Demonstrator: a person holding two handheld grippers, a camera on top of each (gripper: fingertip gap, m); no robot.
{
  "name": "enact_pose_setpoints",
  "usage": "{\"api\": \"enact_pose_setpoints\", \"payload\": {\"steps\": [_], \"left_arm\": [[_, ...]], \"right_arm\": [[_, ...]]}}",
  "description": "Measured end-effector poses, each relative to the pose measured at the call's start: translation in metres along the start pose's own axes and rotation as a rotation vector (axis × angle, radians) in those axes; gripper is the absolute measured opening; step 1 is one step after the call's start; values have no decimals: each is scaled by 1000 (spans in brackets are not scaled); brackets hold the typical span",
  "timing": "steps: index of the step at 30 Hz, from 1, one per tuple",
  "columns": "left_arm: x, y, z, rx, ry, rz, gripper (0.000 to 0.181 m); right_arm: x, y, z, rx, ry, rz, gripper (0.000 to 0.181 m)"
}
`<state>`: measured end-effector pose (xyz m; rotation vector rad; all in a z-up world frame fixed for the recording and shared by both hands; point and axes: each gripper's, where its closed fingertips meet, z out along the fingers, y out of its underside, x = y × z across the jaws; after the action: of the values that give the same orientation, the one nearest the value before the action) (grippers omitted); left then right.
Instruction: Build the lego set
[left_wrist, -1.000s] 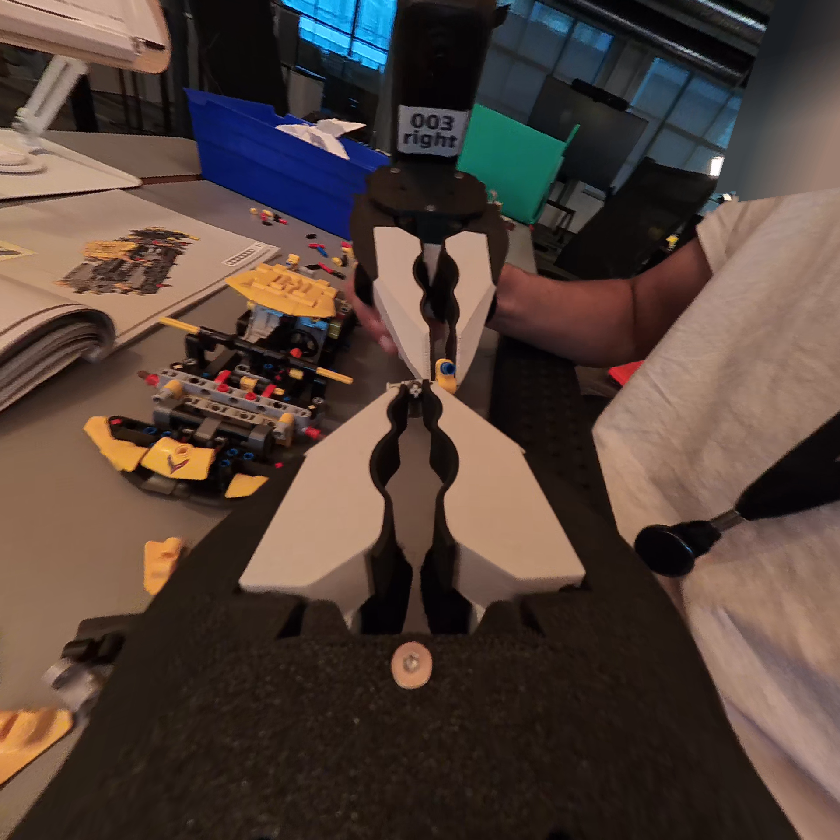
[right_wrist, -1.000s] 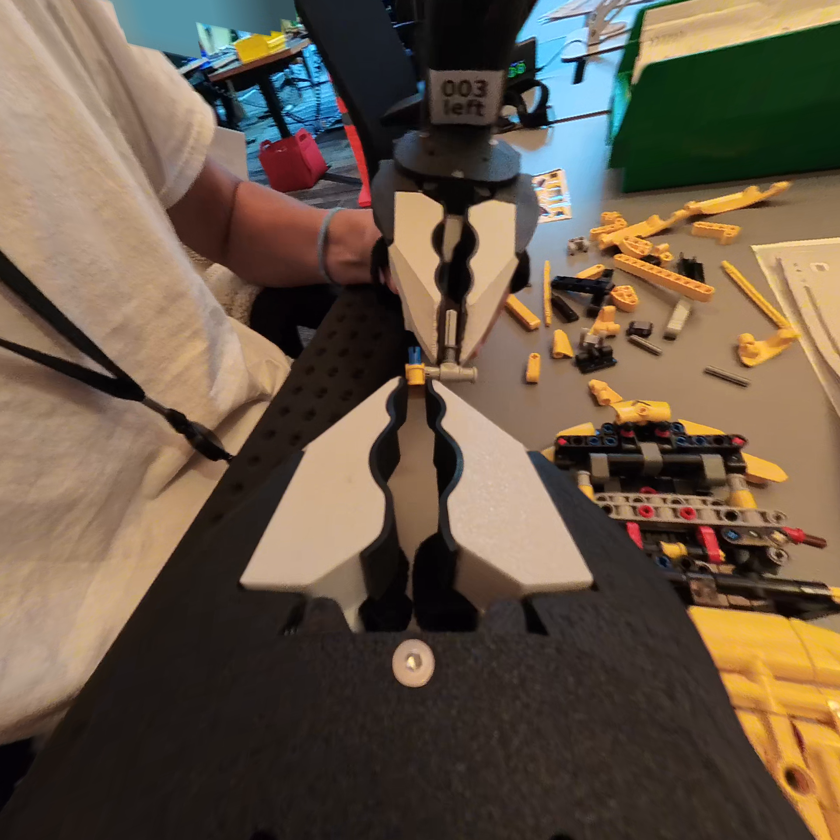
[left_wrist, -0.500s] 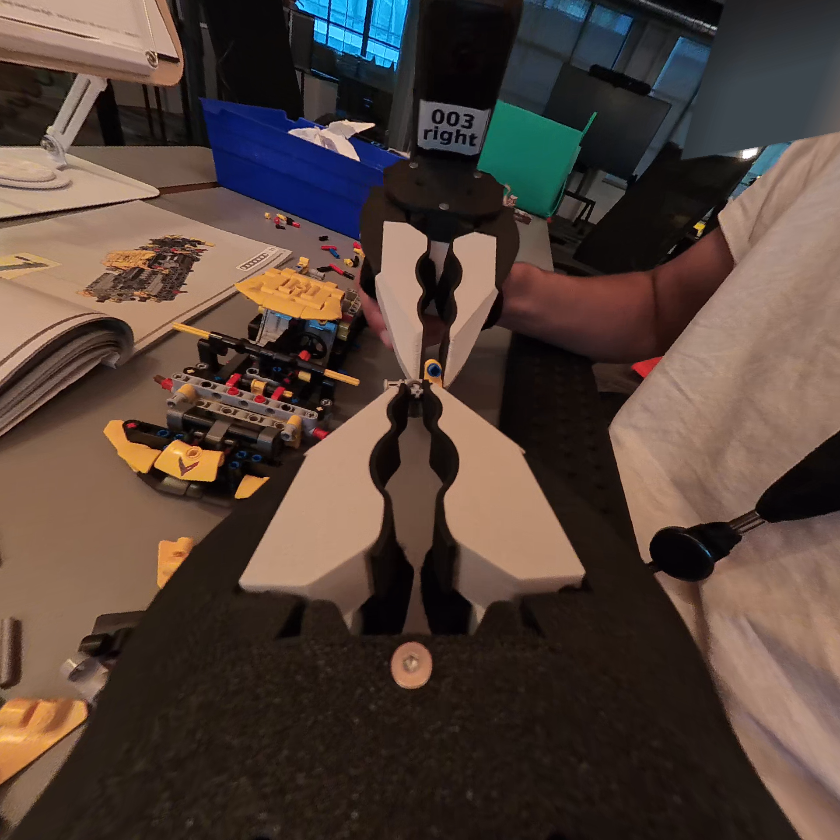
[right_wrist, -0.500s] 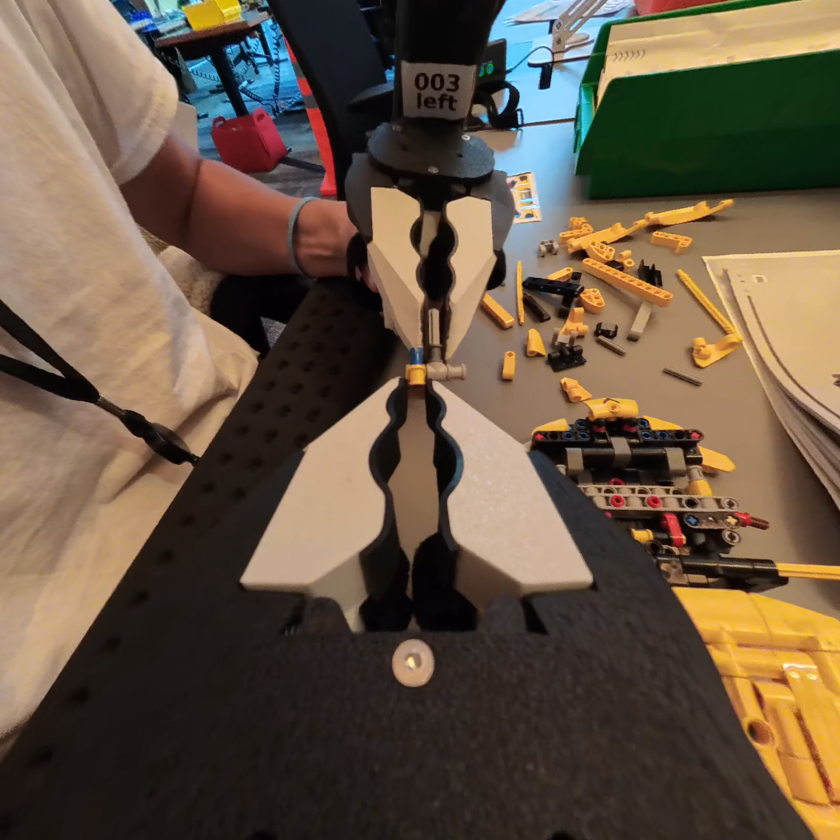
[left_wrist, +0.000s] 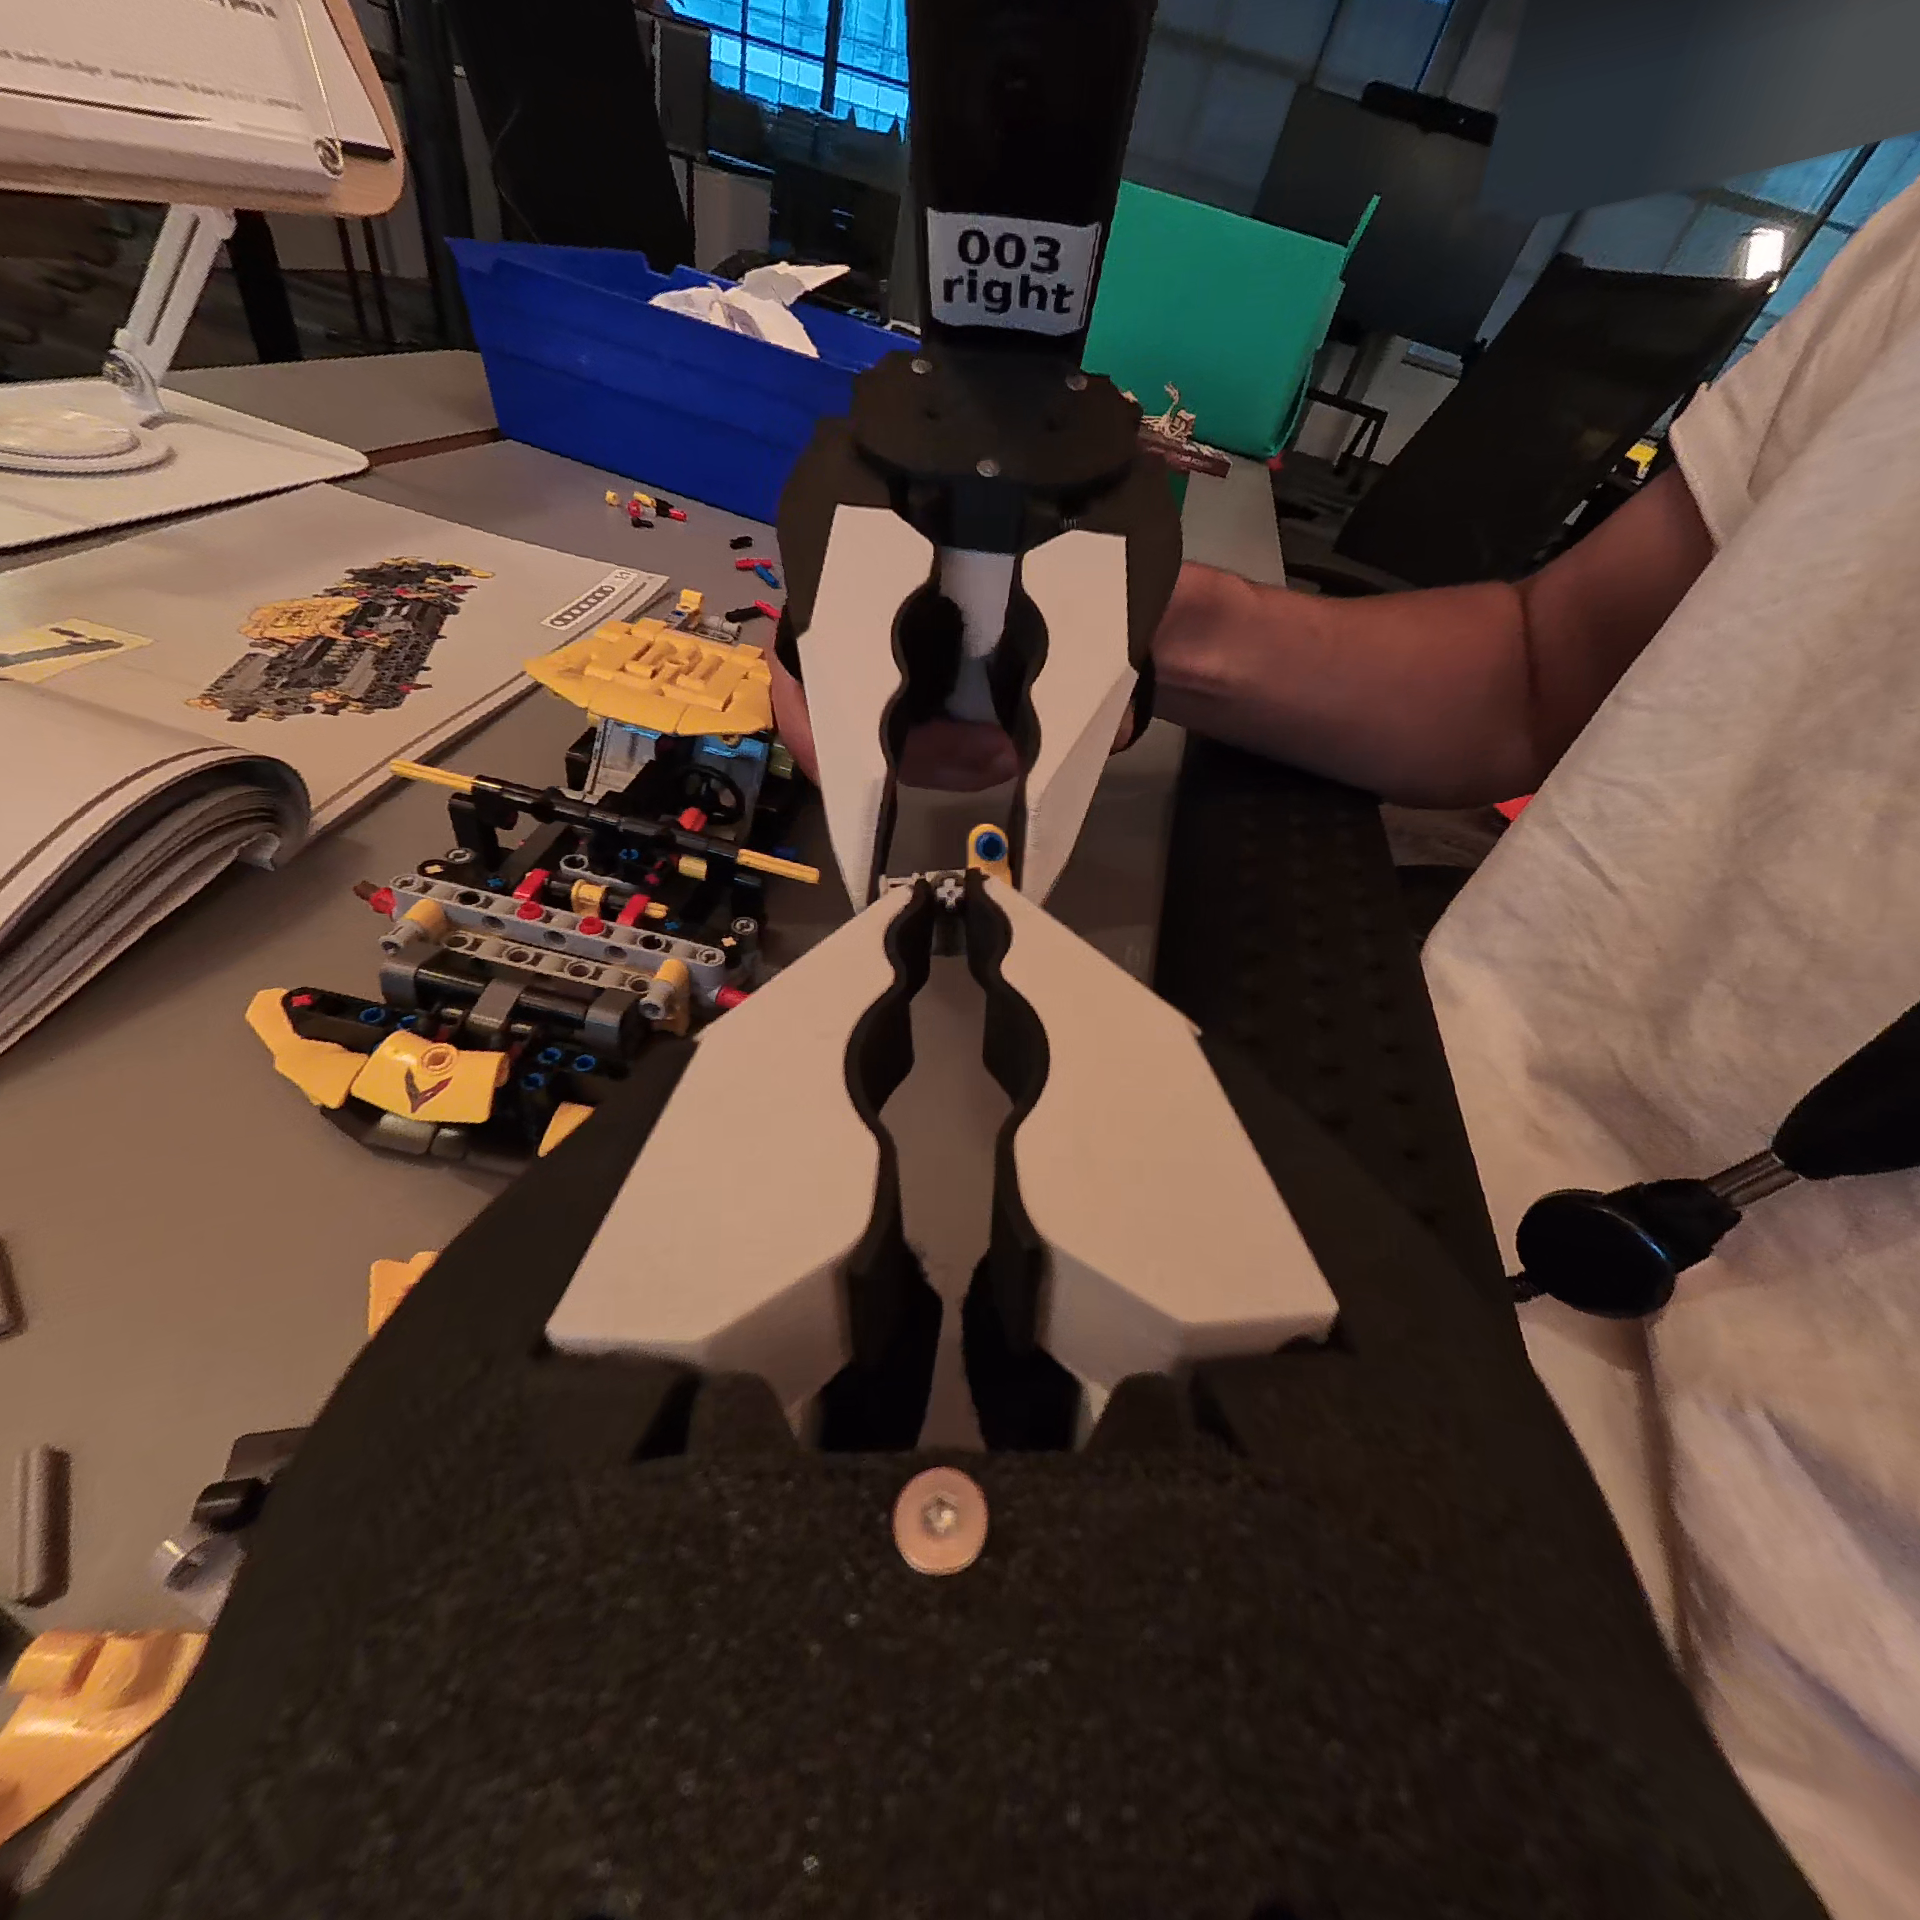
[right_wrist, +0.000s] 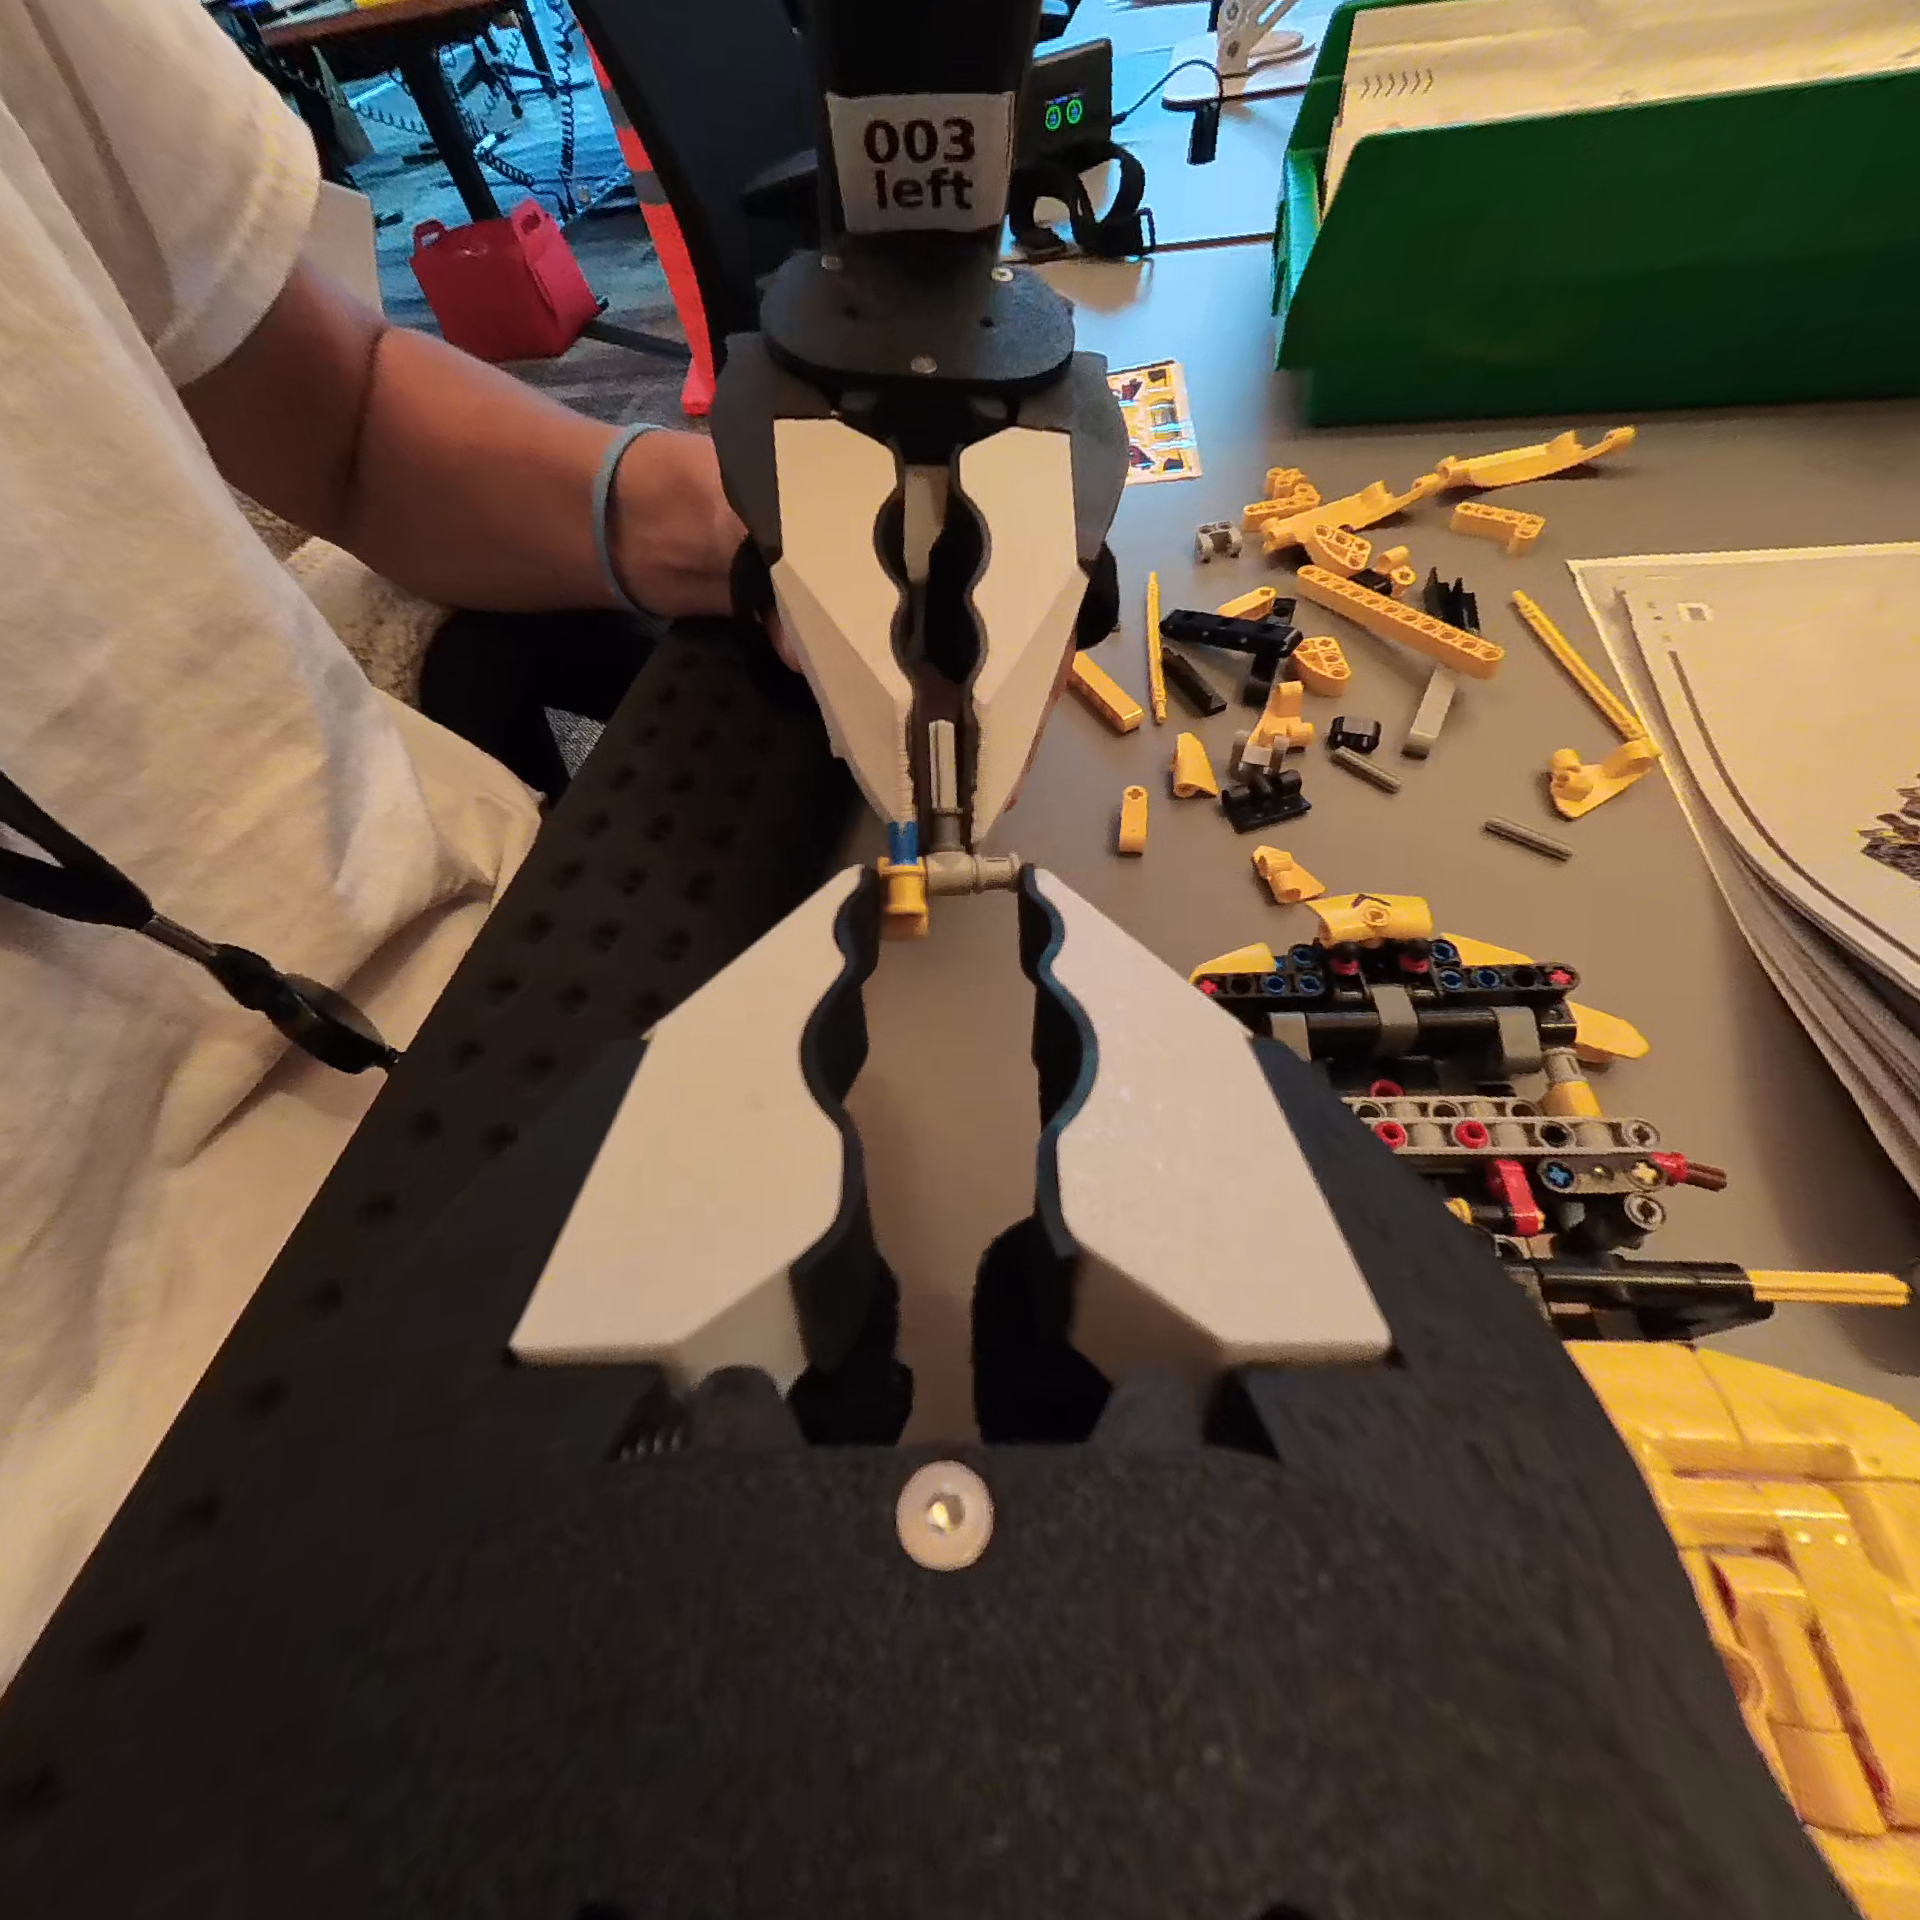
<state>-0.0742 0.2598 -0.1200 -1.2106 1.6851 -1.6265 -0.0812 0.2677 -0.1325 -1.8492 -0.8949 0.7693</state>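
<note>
My left gripper is shut on a small grey cross axle with a grey T connector at its end, held above the table's near edge. A small yellow piece with a blue pin sits on the connector's end; it also shows in the left wrist view. My right gripper faces the left one tip to tip. Its jaws stand open on either side of the connector and yellow piece, gripping neither. The half-built yellow and black car chassis lies on the grey table.
An open instruction book lies beyond the chassis. Loose yellow, black and grey parts are scattered near a green bin. A blue bin stands at the back. A yellow body panel lies close by. A person in a white shirt is alongside. Less than 4 cm separates the two grippers' tips.
My right gripper has opened and let go of the yellow piece, which stays on the grey connector. The left gripper keeps its hold.
</note>
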Motion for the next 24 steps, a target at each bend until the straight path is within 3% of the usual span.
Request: {"api": "enact_pose_setpoints", "payload": {"steps": [12, 24], "left_arm": [[9, 1, 2, -3, 30, 27, 6], [-1, 7, 3, -42, -13, 14, 4]], "right_arm": [[-9, 3, -2, -13, -74, 0, 23], [1, 21, -8, -122, -27, 2, 24]]}}
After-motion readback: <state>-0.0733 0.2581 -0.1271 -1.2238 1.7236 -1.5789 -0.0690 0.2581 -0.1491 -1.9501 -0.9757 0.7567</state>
